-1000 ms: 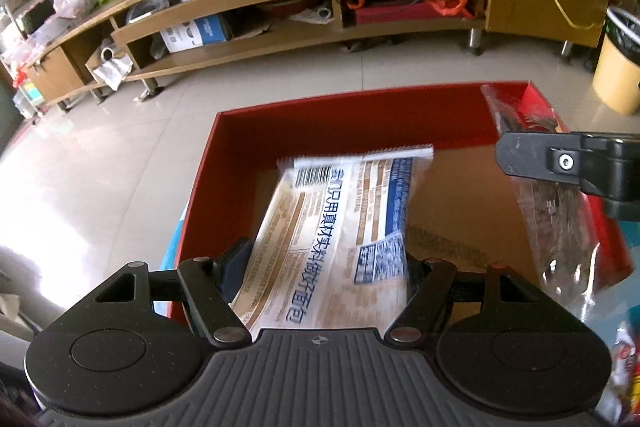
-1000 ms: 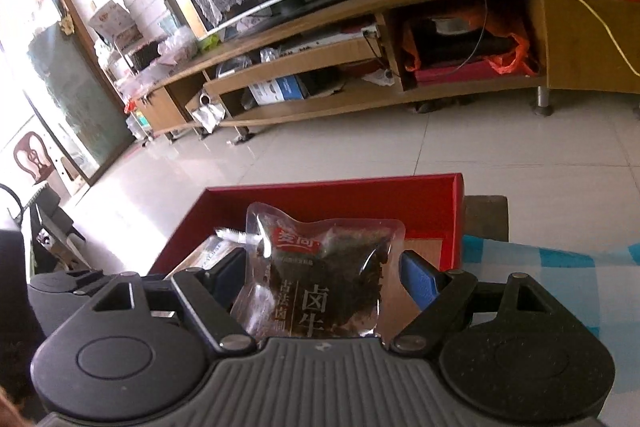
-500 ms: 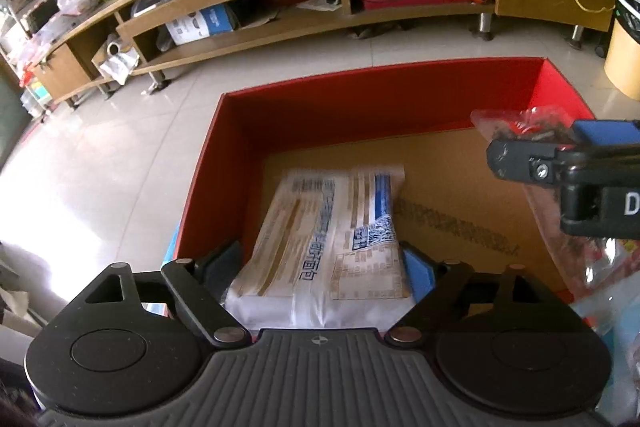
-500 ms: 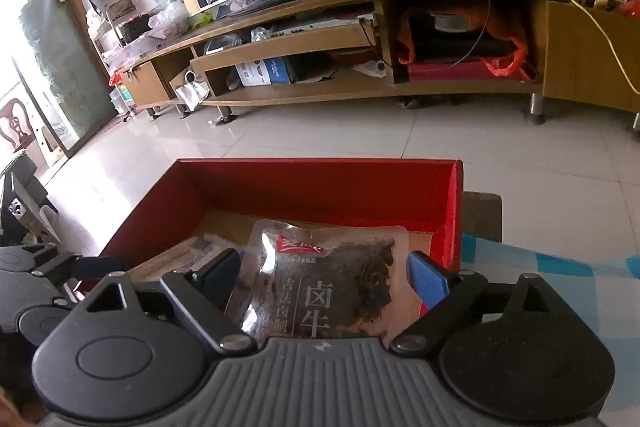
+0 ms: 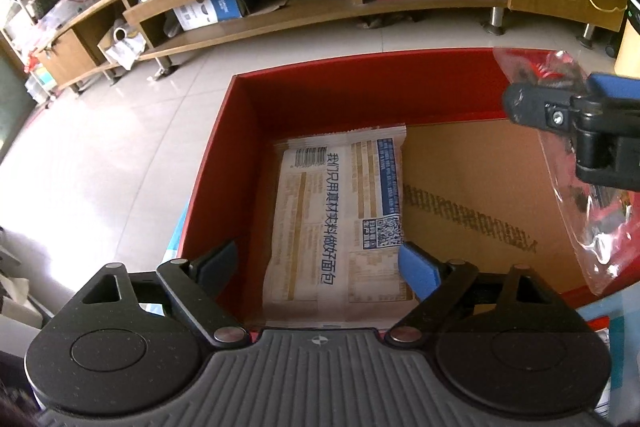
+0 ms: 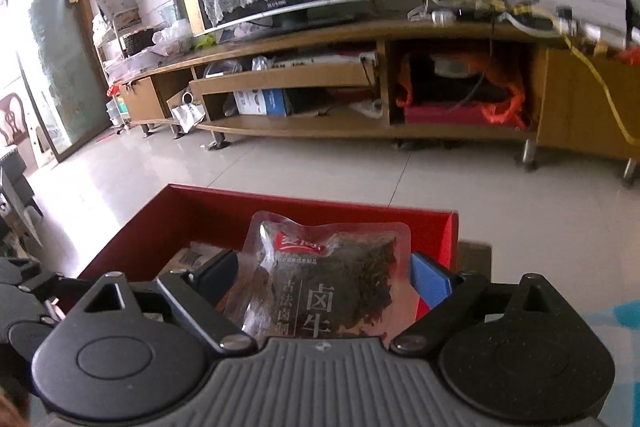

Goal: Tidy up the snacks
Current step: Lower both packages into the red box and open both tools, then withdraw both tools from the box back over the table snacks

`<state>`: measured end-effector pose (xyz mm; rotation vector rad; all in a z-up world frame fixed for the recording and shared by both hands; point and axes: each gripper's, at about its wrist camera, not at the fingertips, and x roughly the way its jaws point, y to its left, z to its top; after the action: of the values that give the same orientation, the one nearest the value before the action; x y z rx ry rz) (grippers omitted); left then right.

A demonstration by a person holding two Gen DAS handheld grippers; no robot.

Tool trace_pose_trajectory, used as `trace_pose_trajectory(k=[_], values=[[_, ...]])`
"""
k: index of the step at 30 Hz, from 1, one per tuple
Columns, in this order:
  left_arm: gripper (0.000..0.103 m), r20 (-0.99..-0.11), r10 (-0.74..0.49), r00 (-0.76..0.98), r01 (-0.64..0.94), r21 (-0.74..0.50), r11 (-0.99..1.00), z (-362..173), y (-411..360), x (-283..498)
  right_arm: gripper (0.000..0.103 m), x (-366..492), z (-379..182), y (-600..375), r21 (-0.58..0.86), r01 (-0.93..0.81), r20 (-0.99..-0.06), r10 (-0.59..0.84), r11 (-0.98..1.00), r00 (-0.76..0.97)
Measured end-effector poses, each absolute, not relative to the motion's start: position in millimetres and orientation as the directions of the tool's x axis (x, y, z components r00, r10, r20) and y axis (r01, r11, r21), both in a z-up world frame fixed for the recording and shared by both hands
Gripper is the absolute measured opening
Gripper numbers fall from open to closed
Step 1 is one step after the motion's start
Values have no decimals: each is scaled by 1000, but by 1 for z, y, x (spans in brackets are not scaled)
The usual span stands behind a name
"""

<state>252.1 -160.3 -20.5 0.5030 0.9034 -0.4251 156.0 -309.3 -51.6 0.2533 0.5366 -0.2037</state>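
An open red box (image 5: 320, 99) with a cardboard floor sits right in front of me. A beige bread packet (image 5: 340, 211) lies flat on that floor along the left wall. My left gripper (image 5: 318, 267) hangs over its near end with jaws opening, and a gap shows at the left pad. A clear pouch of dark braised beef (image 6: 332, 275) sits between the fingers of my right gripper (image 6: 324, 265). Those jaws are opening too, with the pouch's edges still against both pads. In the left wrist view the pouch (image 5: 580, 227) hangs over the box's right wall.
The box (image 6: 320, 223) stands on a blue checked cloth (image 6: 616, 315) at a table's far edge. Beyond are a tiled floor and a long wooden TV stand (image 5: 280, 19) full of clutter. A yellow bin (image 5: 630, 43) stands far right.
The bread packet dropped from a raised tilt to lie flat on the box floor as the left jaws spread. The right gripper tipped upward and widened, with the pouch still between its fingers.
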Motion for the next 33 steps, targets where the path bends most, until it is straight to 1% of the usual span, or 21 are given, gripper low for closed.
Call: trace_pose_trajectory(k=[3, 5, 8, 10, 14, 17, 22, 27, 33], values=[[93, -833, -131, 538, 534, 216, 817, -22, -157, 254, 98, 156, -49, -302, 116, 247, -512, -155, 962, 845], [94, -842, -131, 524, 527, 200, 826, -22, -154, 255, 100, 156, -48, -297, 78, 242, -509, -170, 967, 843], [94, -857, -128, 499, 521, 179, 835, -22, -149, 256, 100, 155, -47, -304, 173, 241, -522, -118, 955, 844], [94, -861, -127, 493, 519, 174, 837, -22, -147, 255, 100, 152, -47, -308, 200, 245, -528, -106, 949, 843], [94, -868, -126, 480, 517, 164, 840, -20, -146, 251, 100, 146, -43, -305, 188, 244, -538, -108, 951, 836], [94, -875, -145, 462, 523, 136, 842, -18, -144, 244, 100, 142, -41, -303, 207, 236, -556, -84, 950, 827], [94, -873, -147, 465, 534, 145, 833, -16, -145, 229, 100, 130, -37, -293, 209, 222, -565, -67, 952, 822], [94, -891, -163, 423, 525, 95, 846, -17, -140, 225, 100, 115, -33, -284, 204, 215, -573, -62, 955, 817], [94, -878, -144, 456, 520, 131, 844, -13, -141, 213, 100, 96, -36, -283, 238, 229, -597, -44, 944, 801]])
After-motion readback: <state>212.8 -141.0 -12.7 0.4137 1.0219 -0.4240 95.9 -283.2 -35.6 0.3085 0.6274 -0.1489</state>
